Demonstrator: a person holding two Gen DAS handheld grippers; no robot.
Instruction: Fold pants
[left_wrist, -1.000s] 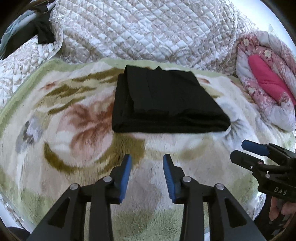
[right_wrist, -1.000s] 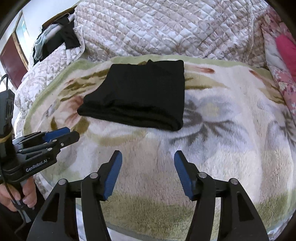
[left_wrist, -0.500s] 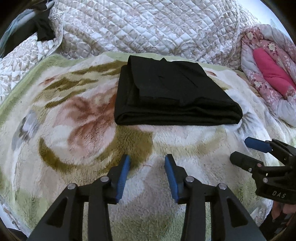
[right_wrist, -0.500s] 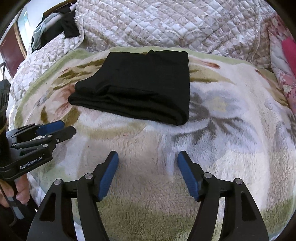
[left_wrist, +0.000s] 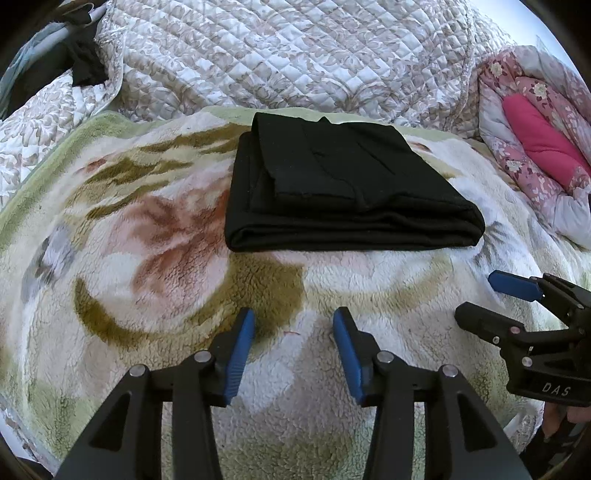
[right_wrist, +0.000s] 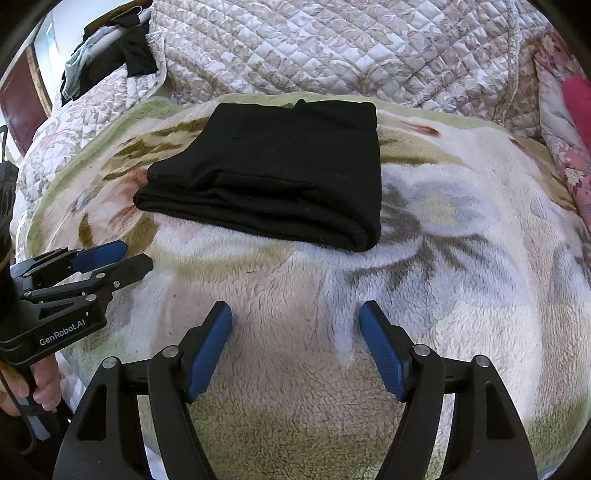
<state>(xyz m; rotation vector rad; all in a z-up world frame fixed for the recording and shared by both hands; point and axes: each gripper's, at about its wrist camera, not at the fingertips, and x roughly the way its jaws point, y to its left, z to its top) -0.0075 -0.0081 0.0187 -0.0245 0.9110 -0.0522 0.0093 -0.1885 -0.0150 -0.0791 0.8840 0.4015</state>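
Opening wider than 1 s ago w/ nothing between jaws: left gripper (left_wrist: 293, 332) & right gripper (right_wrist: 295, 325), both short of pants (left_wrist: 343, 188), now a folded stack on blanket (left_wrist: 147, 258) — fold likely done.

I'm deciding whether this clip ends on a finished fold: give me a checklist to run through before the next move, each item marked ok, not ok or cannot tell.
1. Pants folded into a compact stack: ok.
2. Pants lie fully on the blanket, none over its edge: ok.
3. Left tongs free of cloth: ok, jaws opening, nothing between them.
4. Right tongs free of cloth: ok, jaws opening, nothing between them.
5. Both tongs apart from the pants: ok, bare blanket lies between.
6. Layers square underneath: cannot tell, lower layers are hidden.
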